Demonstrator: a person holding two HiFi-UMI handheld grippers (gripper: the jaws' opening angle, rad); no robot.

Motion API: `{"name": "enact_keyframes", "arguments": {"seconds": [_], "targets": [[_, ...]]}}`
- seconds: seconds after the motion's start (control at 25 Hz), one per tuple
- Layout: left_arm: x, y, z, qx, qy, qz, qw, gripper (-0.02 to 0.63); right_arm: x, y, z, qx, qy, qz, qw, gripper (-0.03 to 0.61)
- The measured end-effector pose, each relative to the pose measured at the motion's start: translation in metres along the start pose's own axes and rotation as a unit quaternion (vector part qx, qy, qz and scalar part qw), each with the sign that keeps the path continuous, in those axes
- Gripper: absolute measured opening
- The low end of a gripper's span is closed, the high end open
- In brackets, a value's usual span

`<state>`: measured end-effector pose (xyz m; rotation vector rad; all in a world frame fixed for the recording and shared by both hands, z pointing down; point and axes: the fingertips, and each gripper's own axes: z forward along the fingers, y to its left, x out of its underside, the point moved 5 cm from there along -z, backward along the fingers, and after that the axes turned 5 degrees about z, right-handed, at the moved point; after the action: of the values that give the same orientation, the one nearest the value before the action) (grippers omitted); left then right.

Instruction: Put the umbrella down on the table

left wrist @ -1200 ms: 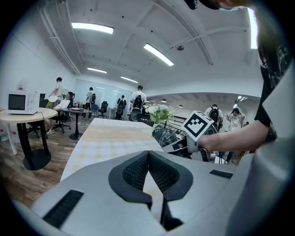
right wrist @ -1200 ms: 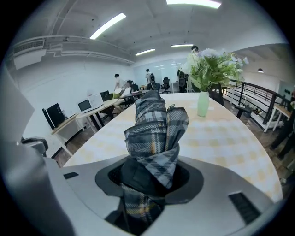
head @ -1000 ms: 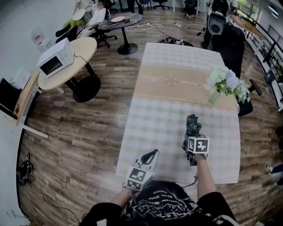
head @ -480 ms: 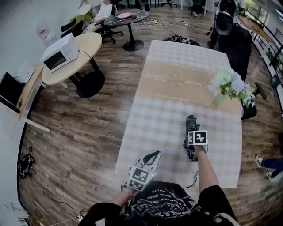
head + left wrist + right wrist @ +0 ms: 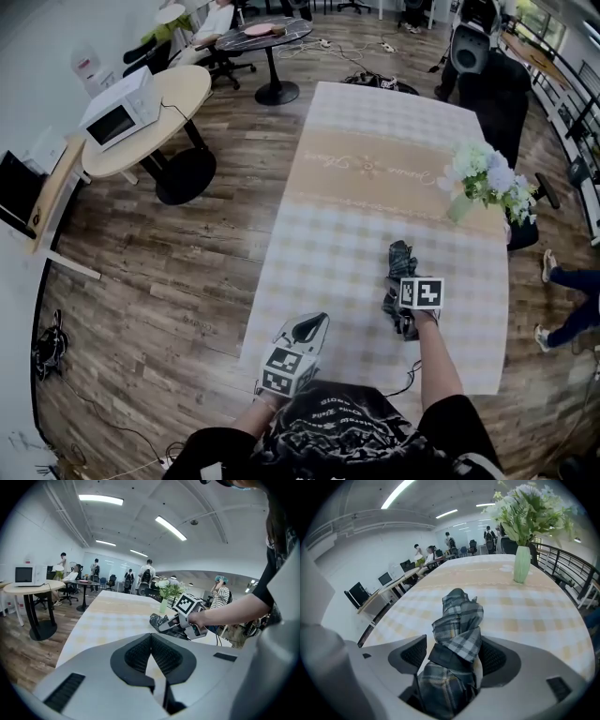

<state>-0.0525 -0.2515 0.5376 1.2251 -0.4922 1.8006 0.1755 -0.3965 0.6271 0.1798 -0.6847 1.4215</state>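
Vase of flowers [image 5: 480,180]: ahead and to the right of the right gripper [image 5: 401,286], well apart; upright pale green vase, white and bluish blooms.
Microwave [image 5: 116,116]: far ahead and left of the left gripper [image 5: 312,328], standing on a round pale table [image 5: 183,92].
Dark round table [image 5: 265,33]: farther off, beyond the round pale table.
Floor cables [image 5: 49,358]: well to the left of the left gripper, on the wood-plank floor [image 5: 187,272].
Person's legs [image 5: 570,286]: right of the right gripper, at the frame edge, well apart.
Bystanders [image 5: 96,570]: several stand far ahead of the left gripper.
Ceiling strip lights [image 5: 101,499]: lit.

umbrella [image 5: 401,257] | folded, dark plaid | seemingly lying on table [image 5: 337,239]
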Motion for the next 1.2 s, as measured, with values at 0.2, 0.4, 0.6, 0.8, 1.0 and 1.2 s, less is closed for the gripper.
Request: {"name": "enact_keyframes", "arguments": {"seconds": [0.2, 0.4, 0.6, 0.8, 1.0, 1.2], "targets": [[-0.002, -0.002, -0.001, 0.013, -0.004, -0.014, 0.9998, 0.018, -0.010, 0.010, -0.033, -0.007, -0.054, -0.013, 0.998, 0.359], [-0.007, 0.001, -0.003, 0.017, -0.023, -0.024, 0.9993, 0.018, -0.014, 0.030, -0.071, -0.048, -0.128, -0.034, 0.990, 0.359], [-0.016, 0.002, -0.010, 0.025, -0.041, -0.021, 0.9986, 0.018, -0.007, 0.046, -0.119, -0.046, -0.190, -0.046, 0.980, 0.357], [-0.022, -0.004, -0.015, 0.027, -0.060, -0.003, 0.9978, 0.018, 0.021, 0.068, -0.167, -0.006, -0.270, -0.082, 0.959, 0.329], [-0.022, -0.008, -0.024, 0.036, -0.071, 0.009, 0.9968, 0.018, 0.062, 0.083, -0.191, 0.013, -0.315, -0.060, 0.947, 0.322], [-0.015, -0.025, -0.034, 0.059, -0.071, 0.024, 0.9955, 0.018, 0.112, 0.088, -0.196, 0.029, -0.323, -0.031, 0.946, 0.316]]}}
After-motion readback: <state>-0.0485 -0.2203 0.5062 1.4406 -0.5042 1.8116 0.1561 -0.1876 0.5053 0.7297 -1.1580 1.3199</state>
